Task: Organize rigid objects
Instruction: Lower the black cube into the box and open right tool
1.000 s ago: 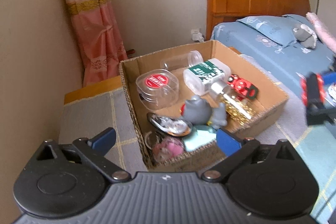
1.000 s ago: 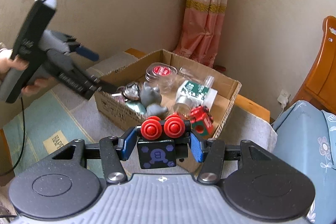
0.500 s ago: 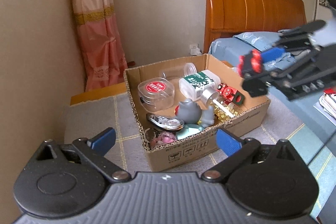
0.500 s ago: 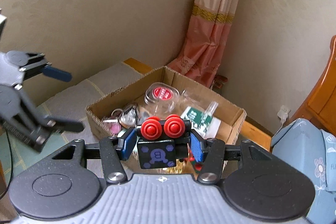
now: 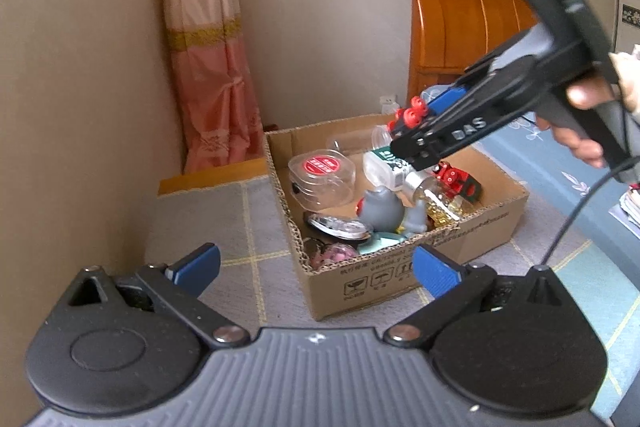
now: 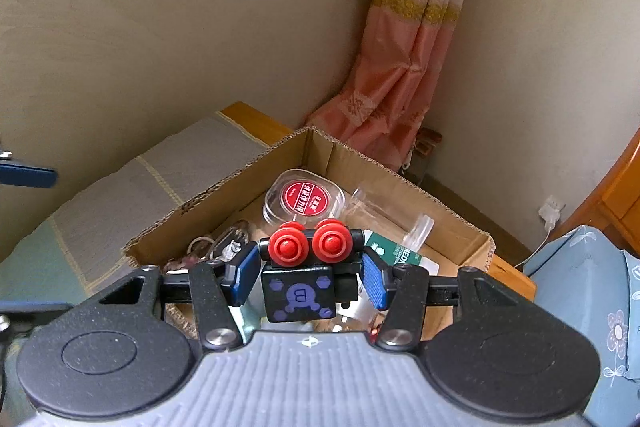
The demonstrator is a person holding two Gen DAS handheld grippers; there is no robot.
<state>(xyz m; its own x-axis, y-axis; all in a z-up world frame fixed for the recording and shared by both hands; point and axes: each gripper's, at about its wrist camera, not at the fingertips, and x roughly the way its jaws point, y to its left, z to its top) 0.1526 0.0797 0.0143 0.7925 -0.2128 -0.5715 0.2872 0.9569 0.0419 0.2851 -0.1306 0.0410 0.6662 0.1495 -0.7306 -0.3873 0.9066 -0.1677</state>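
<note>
An open cardboard box [image 5: 460, 247] sits on a checked mat and holds several items: a clear round case with a red label [image 5: 322, 173], a grey cat figure [image 5: 380, 207], a white-green bottle [image 5: 380, 163], a red toy [image 5: 450, 175]. My right gripper [image 6: 306, 271] is shut on a black toy block with two red knobs [image 6: 306, 267] and holds it above the box [image 6: 224, 187]; it also shows in the left wrist view [image 5: 412, 123]. My left gripper [image 5: 316, 265] is open and empty, in front of the box.
A pink curtain [image 5: 208, 67] hangs in the corner behind the box. A wooden headboard [image 5: 460, 27] and a blue bed [image 6: 592, 287] lie to the right. A wall runs along the left. A cable [image 5: 576, 211] hangs from the right gripper.
My right gripper has moved with the toy block over the box. My left gripper has pulled back from the box, still open.
</note>
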